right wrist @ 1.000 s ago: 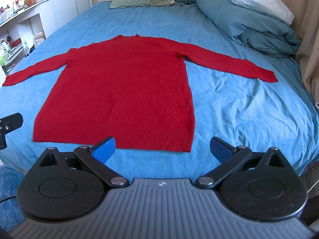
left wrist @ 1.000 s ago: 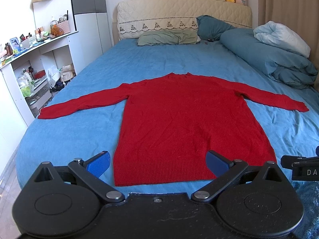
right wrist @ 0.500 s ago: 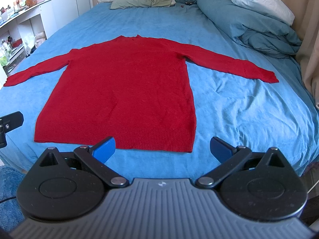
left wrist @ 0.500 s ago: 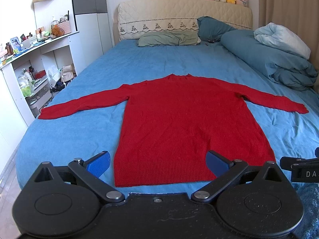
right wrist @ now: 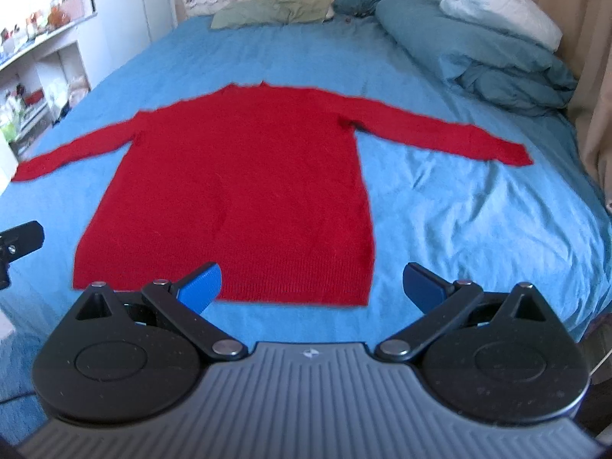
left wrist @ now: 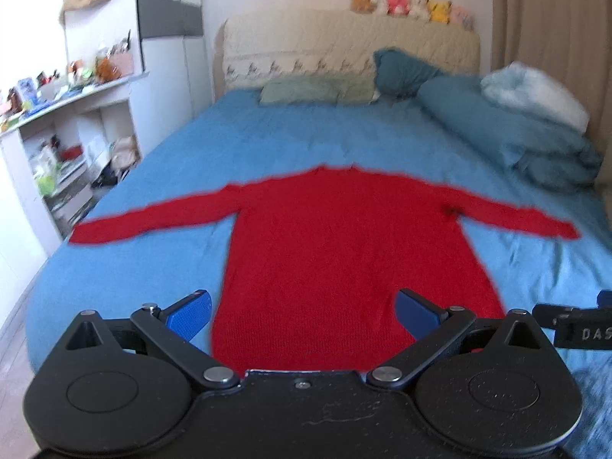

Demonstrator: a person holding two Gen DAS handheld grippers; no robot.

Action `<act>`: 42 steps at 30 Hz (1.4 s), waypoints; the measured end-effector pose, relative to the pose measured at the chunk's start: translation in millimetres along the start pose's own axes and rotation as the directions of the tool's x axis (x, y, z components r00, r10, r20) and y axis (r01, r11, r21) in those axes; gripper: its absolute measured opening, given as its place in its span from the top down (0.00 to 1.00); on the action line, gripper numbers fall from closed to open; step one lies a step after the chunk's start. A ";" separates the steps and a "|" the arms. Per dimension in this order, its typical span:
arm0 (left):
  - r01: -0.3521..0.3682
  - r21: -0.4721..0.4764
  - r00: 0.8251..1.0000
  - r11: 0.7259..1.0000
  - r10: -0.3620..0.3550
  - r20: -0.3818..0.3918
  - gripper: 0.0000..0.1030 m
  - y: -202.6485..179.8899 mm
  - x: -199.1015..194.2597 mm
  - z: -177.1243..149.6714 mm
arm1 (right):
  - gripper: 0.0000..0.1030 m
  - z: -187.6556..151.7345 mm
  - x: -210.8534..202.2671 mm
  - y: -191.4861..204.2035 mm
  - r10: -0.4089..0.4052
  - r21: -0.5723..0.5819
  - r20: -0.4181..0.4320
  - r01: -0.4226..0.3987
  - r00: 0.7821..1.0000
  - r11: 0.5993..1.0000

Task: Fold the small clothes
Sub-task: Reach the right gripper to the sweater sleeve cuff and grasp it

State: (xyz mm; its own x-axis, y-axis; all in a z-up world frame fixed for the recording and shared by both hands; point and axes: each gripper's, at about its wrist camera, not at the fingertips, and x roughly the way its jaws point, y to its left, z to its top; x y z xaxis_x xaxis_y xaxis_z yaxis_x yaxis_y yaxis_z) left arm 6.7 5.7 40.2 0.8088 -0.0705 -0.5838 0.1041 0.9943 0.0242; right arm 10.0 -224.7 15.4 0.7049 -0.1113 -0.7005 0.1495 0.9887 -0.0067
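A red sweater [left wrist: 344, 252] is spread flat on the bed [left wrist: 306, 141], with its body in the middle and its hem near the foot edge of the bed. Both sleeves are stretched out to the sides, one toward each side edge of the bed. The neck is pointed toward the headboard [left wrist: 344, 46].

The left gripper [left wrist: 302, 313] is held just past the foot edge of the bed, over the hem of the sweater. Its jaws are spread wide open, and nothing is held between them. The hem is seen in the gap between the two blue fingertips [left wrist: 189, 311].

The right gripper [right wrist: 311, 285] is held near the foot edge too, by the right corner of the hem. Its jaws are also spread wide open and nothing is held. The sweater is not touched by either gripper, as far as can be seen.

A green pillow [left wrist: 306, 91] and a dark blue pillow [left wrist: 405, 72] are laid at the head of the bed. A bundled blue quilt [right wrist: 478, 49] is piled along the right edge of the bed. Soft toys [left wrist: 413, 2] are lined up on top of the headboard. White shelves [left wrist: 65, 145] full of small things are seen beside the left edge of the bed. Both views are a little blurred.
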 end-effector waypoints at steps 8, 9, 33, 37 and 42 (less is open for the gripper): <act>0.066 0.032 0.992 0.997 -0.069 0.109 0.00 -30.6 42.0 99.2 | 0.00 76.6 16.3 -71.9 -0.060 0.081 0.106 0.051 0.993 0.995; 0.086 0.039 0.989 0.996 -0.090 0.114 0.00 -36.4 53.9 109.8 | 0.00 85.5 24.2 -83.2 -0.087 0.084 0.116 0.078 0.989 0.993; 0.210 0.116 0.940 0.971 -0.167 -0.298 0.00 -204.9 482.4 144.5 | 0.09 80.3 347.4 -348.7 -0.328 0.676 0.042 0.215 0.944 0.705; 0.177 0.130 0.920 0.976 -0.117 -0.373 0.00 -218.5 510.8 137.3 | 0.32 87.5 355.8 -363.7 -0.357 0.699 0.002 0.254 0.934 0.669; 0.132 0.132 0.925 0.982 -0.074 -0.373 0.00 -231.5 528.9 143.0 | 0.72 99.1 365.0 -376.4 -0.361 0.677 -0.078 0.315 0.929 0.665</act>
State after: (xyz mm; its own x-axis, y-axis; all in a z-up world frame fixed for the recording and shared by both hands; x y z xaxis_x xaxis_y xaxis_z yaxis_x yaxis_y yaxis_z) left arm 493.2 -273.2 -158.1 0.5247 -0.1088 -0.8443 0.2854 0.9569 0.0540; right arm 279.7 -647.3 -167.0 0.5467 -0.4525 -0.7045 0.7912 0.5547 0.2577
